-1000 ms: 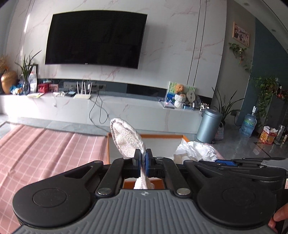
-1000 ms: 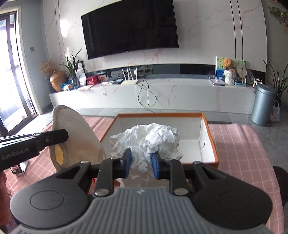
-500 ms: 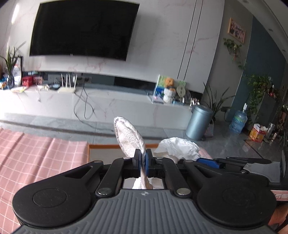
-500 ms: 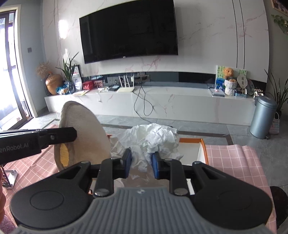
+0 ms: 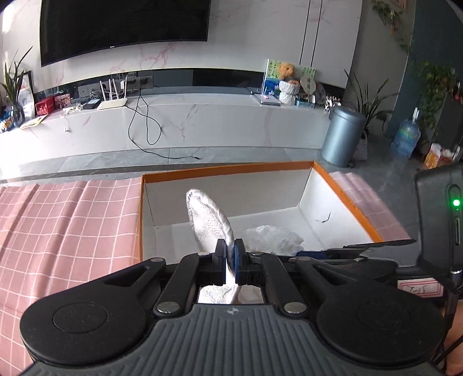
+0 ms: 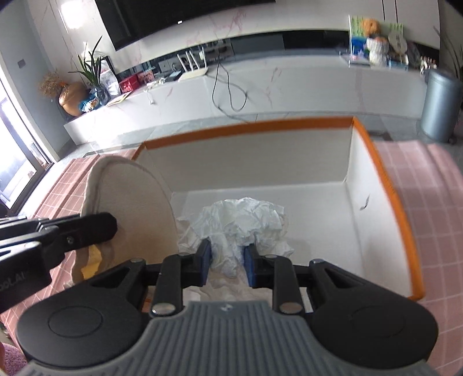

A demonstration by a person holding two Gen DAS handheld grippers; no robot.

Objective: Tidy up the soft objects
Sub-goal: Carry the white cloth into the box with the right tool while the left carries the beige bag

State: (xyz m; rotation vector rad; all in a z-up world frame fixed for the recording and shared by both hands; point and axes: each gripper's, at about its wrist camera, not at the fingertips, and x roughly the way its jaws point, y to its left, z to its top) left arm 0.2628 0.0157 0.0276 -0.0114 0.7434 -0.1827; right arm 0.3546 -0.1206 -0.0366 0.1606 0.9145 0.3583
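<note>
My left gripper (image 5: 230, 257) is shut on a white slipper (image 5: 209, 221) that stands up on edge over the near left part of the orange-rimmed white box (image 5: 225, 168). In the right wrist view the slipper (image 6: 133, 208) shows its beige sole at the left, pinched by the left gripper's fingers (image 6: 84, 228). My right gripper (image 6: 227, 260) is shut on a crumpled wad of white paper (image 6: 246, 217) held low inside the box (image 6: 387, 179). The same wad (image 5: 272, 235) shows just right of the slipper in the left wrist view.
The box sits on a pink checked tablecloth (image 5: 66, 219). Beyond the table are a white marble TV bench (image 5: 179, 118) with a trailing black cable, a grey bin (image 5: 341, 136) on the floor at right, and a wall-mounted TV (image 5: 121, 26).
Both grippers have come forward and down over the box, tilting downward. The slipper and the paper wad, earlier above the box rim, now sit lower inside it. Neither grip has changed.
</note>
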